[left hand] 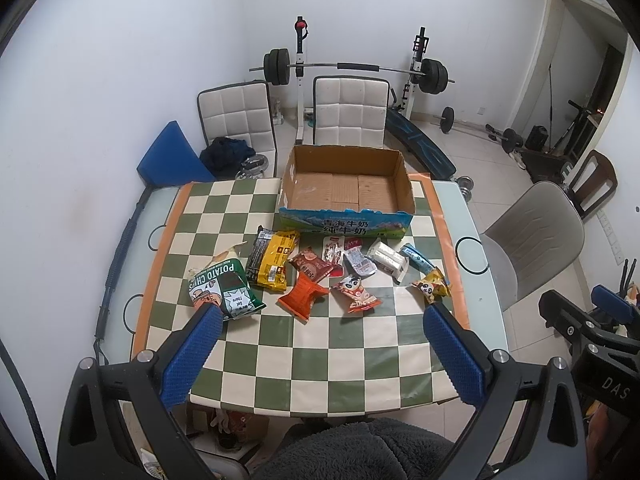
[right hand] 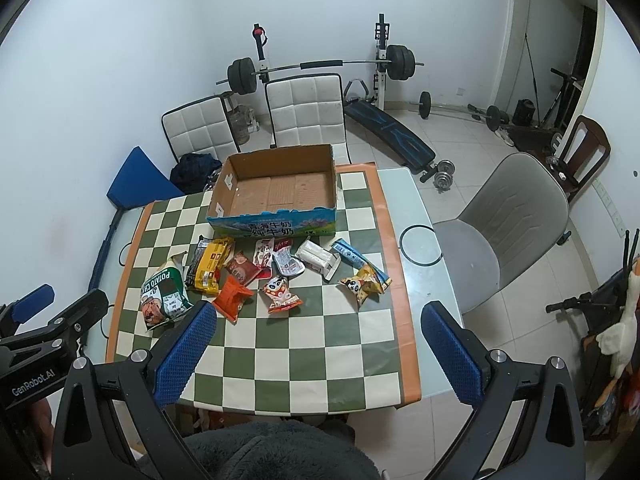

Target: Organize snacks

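- Left hand-held gripper [left hand: 320,354]: fingers spread wide, empty, raised above the table's [left hand: 452,216] near edge.
- Right hand-held gripper [right hand: 318,354]: likewise spread, empty.
- Potato chips bag [left hand: 222,286]: lies ahead-left, just beyond the left finger tip; long axis runs away from the camera. Left hand judged nearer.
- Cardboard box [left hand: 346,216]: empty, beyond the snack row.

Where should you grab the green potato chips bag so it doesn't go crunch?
Probably grab the potato chips bag by its crumpled top end, the end nearer the cardboard box, not its puffy middle. It lies flat at the left of the snack row, so the open left hand-held gripper could come down from above and pinch that flatter edge.
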### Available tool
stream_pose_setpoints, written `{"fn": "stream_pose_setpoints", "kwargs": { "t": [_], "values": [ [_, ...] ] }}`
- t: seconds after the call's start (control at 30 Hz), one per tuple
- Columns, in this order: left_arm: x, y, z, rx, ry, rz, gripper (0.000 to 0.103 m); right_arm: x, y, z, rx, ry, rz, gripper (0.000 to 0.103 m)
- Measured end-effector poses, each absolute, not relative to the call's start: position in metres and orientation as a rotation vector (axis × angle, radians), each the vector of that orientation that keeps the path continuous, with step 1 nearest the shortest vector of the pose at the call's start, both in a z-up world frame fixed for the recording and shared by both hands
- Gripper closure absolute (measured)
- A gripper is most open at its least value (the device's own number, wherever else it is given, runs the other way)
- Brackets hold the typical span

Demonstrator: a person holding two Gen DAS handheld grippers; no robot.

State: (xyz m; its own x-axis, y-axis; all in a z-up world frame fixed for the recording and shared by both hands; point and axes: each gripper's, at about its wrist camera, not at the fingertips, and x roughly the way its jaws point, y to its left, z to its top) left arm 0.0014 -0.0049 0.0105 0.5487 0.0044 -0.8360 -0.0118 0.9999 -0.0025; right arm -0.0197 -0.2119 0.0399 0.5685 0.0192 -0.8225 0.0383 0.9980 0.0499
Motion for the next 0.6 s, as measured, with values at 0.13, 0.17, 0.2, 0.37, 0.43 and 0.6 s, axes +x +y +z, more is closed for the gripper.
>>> {"fn": "stream_pose_setpoints", "kwargs": {
  "t": [0.13,0.17,0.2,0.37,0.43,0.6],
  "values": [
    [0.001,-0.005,0.01,-0.009,0.989,0.009,0.0,-0.021,-0.218,0.048,0.066,0.964,-0.011,0.0],
    [0.001,-0.005,0.01,-0.009,0.989,0.009,0.0,-0.021,-0.218,0.048,0.066,0.963,-0.011,0.0],
    [0.002,-0.006,0.012,-0.01,0.989,0.01,0.0,-0.021,-0.217,0.048,0.066,0.963,-0.011,0.0],
    [0.001,-0.004,0.01,-0.01,0.988,0.008,0.0,-0.021,-0.217,0.047,0.066,0.963,-0.011,0.0],
    [0.002,-0.005,0.011,-0.01,0.989,0.007,0.0,-0.02,-0.218,0.05,0.067,0.963,-0.01,0.0],
    [0.001,-0.009,0.014,-0.01,0.99,0.007,0.0,-0.02,-0.217,0.051,0.068,0.963,-0.01,0.0]
  ]
}}
